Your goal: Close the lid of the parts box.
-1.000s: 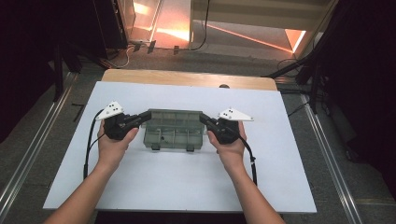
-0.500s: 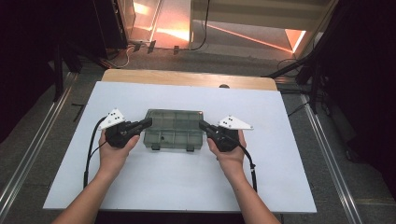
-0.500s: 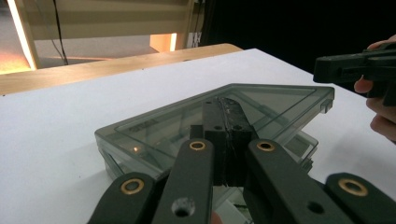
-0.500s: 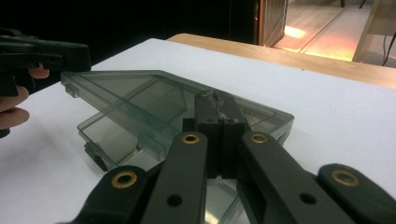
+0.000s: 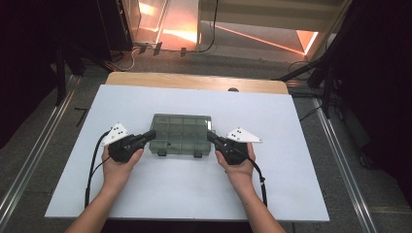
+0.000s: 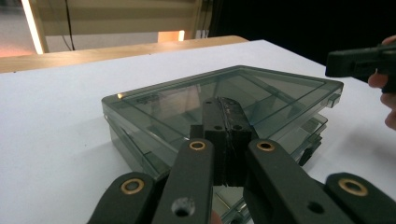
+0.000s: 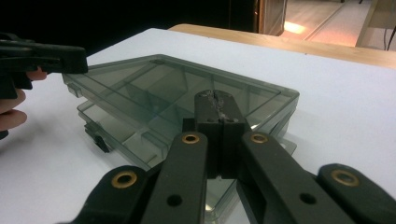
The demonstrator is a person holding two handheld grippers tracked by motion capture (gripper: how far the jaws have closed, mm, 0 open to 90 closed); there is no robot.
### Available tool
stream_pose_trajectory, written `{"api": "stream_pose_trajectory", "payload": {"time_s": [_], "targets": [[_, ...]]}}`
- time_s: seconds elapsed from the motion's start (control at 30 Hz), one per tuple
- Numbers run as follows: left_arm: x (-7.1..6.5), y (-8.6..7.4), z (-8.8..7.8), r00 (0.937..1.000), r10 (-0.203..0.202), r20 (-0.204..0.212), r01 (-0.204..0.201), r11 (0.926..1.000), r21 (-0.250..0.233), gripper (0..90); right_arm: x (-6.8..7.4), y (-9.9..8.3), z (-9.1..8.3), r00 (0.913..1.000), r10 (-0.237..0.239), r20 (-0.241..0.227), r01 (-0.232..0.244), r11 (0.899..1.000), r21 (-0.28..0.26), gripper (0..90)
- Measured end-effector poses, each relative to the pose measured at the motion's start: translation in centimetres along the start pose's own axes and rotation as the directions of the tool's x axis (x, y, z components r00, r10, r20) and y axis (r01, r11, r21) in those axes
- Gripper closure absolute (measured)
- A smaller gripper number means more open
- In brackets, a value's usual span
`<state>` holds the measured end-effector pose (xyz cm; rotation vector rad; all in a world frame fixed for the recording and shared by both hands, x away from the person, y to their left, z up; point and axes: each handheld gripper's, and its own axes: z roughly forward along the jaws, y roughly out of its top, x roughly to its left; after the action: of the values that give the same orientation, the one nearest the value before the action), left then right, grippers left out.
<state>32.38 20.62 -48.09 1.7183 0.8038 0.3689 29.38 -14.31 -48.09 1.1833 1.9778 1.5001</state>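
Sitting near the middle of the white table (image 5: 291, 184), the box (image 5: 181, 134) is a smoky see-through case with inner dividers, its lid down and two latches on the edge facing the person. At its left end the left gripper (image 5: 149, 135) has its jaws pressed tight together with nothing between them, tips right at the box's corner; in the left gripper view those closed tips (image 6: 227, 105) lie over the lid. At the right end the right gripper (image 5: 212, 136) mirrors it, jaws squeezed together and empty, tips at the opposite corner and, in the right gripper view, over the lid (image 7: 215, 100) as well. Whether either tip actually touches the plastic I cannot tell. Each hand grips its tool from the near side, cables trailing back. Beyond the table's far edge runs a wooden strip (image 5: 194, 81).
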Motion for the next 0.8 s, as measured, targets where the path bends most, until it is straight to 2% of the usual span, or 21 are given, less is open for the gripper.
{"api": "stream_pose_trajectory", "payload": {"time_s": [0.07,0.43,0.6,0.8], "targets": [[0.0,-0.2,0.0,1.0000,0.004,-0.006,-0.004,0.9999,0.013,89.9,0.1,-0.3,0.0,1.0000,0.000,0.002,0.000,1.000,0.005,90.0],[0.4,-1.4,-0.6,0.9994,-0.029,-0.019,0.029,0.9992,0.029,90.0,0.4,-1.7,0.1,1.0000,-0.005,0.005,0.005,1.000,0.030,90.0],[0.2,-1.8,-0.6,0.9992,-0.037,-0.014,0.038,0.9986,0.038,89.9,0.6,-2.0,0.1,0.9999,0.013,-0.003,-0.012,0.999,0.033,90.0],[0.0,-2.1,-0.5,0.9994,-0.030,-0.019,0.031,0.9983,0.049,89.9,0.8,-2.5,0.6,0.9999,0.008,0.006,-0.009,0.999,0.048,90.0]]}}
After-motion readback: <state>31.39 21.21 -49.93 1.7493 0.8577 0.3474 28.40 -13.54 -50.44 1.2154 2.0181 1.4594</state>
